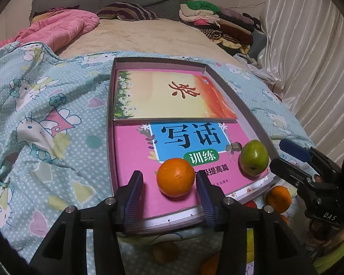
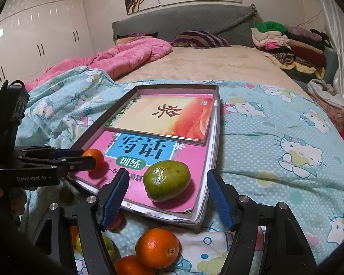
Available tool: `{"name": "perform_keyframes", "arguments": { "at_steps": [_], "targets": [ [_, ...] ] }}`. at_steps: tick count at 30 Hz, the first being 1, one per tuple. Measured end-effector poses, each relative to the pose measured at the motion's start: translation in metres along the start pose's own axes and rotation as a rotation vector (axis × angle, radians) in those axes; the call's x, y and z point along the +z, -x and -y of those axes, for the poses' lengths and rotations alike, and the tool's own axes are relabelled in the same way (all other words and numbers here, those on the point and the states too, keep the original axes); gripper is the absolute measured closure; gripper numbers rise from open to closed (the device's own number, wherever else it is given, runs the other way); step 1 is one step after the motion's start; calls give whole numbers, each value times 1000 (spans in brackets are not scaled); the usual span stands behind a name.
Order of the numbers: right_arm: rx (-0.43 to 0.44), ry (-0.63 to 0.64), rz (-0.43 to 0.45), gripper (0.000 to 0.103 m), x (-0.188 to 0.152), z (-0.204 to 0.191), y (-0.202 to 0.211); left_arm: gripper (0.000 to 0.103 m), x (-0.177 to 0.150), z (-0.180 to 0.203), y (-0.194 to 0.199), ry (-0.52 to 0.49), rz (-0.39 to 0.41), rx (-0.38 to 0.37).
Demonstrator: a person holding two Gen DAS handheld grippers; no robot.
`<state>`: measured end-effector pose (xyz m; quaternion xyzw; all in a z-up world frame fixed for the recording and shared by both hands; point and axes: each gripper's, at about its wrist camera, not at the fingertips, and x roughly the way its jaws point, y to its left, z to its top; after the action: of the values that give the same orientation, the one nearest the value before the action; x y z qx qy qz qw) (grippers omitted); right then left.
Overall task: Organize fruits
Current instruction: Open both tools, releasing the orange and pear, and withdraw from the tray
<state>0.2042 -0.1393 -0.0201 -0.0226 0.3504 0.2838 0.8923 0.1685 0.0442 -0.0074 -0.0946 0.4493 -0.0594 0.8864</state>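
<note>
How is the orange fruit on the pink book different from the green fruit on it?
The orange fruit is bright orange; the green fruit is green with dull yellowish patches. The orange one looks round, while the green one is more egg-shaped. The orange one sits between the open fingers of the left gripper; the green one sits between the open fingers of the right gripper. Both rest on the pink book inside the shallow box, and neither is gripped.

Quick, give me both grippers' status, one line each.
Left gripper: open, fingers either side of the orange on the pink book, not clamped.
Right gripper: open, the green fruit between its fingers.
</note>
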Motion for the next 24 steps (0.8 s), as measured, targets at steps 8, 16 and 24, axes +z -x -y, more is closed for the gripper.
{"name": "perform_keyframes", "arguments": {
  "at_steps": [8, 16, 24],
  "targets": [
    [13, -15, 20, 29, 0, 2, 11, 39, 3, 5, 18, -6, 43, 11],
    [26, -14, 38, 28, 0, -2, 21, 27, 2, 10, 42, -8, 92, 10],
    [31, -21, 66, 28, 2, -2, 33, 19, -7, 9, 69, -1, 139, 7]
  ]
}}
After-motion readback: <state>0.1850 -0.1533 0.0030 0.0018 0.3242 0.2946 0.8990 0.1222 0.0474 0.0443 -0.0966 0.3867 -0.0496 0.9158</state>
